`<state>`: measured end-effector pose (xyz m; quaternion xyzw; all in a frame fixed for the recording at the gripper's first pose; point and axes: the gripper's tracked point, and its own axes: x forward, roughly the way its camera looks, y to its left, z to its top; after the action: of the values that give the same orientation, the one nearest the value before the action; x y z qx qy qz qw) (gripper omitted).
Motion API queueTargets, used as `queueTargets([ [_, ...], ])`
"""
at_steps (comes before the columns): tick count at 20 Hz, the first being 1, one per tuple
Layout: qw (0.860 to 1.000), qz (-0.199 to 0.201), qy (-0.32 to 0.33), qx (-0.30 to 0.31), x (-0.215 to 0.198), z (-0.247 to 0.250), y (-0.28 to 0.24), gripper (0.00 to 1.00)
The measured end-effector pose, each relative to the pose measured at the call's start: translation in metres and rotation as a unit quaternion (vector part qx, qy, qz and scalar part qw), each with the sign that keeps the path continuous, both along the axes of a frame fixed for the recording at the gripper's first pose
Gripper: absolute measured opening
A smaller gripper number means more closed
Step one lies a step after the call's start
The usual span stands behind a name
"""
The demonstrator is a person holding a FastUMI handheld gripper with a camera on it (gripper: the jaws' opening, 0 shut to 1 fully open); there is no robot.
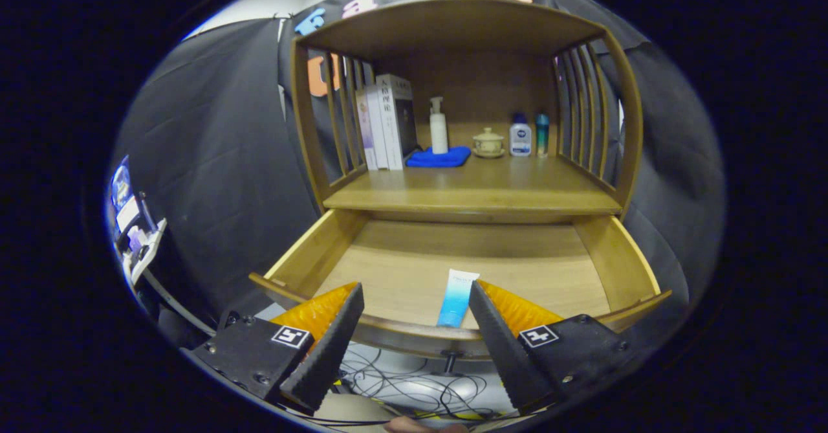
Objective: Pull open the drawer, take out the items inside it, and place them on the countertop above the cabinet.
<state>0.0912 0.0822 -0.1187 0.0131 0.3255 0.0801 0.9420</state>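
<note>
The wooden drawer (401,252) stands pulled out below the cabinet's countertop (479,190). A light blue tube (457,298) with a white end lies flat on the drawer floor near the front wall, just beside my right finger. My gripper (415,294) hovers over the drawer's front edge, open, with nothing between its fingers. The drawer's small knob (453,357) shows below the front wall, between the fingers.
On the countertop stand books (387,122), a white pump bottle (438,125) on a blue cloth (440,156), a lidded ceramic cup (488,143), and two small bottles (529,135). Slatted sides (582,109) flank the shelf. Cables (401,381) lie on the floor below.
</note>
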Motion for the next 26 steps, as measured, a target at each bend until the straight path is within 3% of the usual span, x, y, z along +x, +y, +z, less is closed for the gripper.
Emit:
queueTargets([
  [9, 0.982, -0.05, 0.179, -0.016, 0.049, -0.05, -0.019, 1.0],
  [12, 0.971, -0.088, 0.22, -0.019, 0.061, -0.063, -0.029, 1.0],
  [20, 0.936, -0.12, 0.325, -0.061, 0.058, -0.099, -0.032, 0.97],
  [26, 0.911, -0.141, 0.382, -0.057, 0.055, -0.116, -0.034, 0.78],
])
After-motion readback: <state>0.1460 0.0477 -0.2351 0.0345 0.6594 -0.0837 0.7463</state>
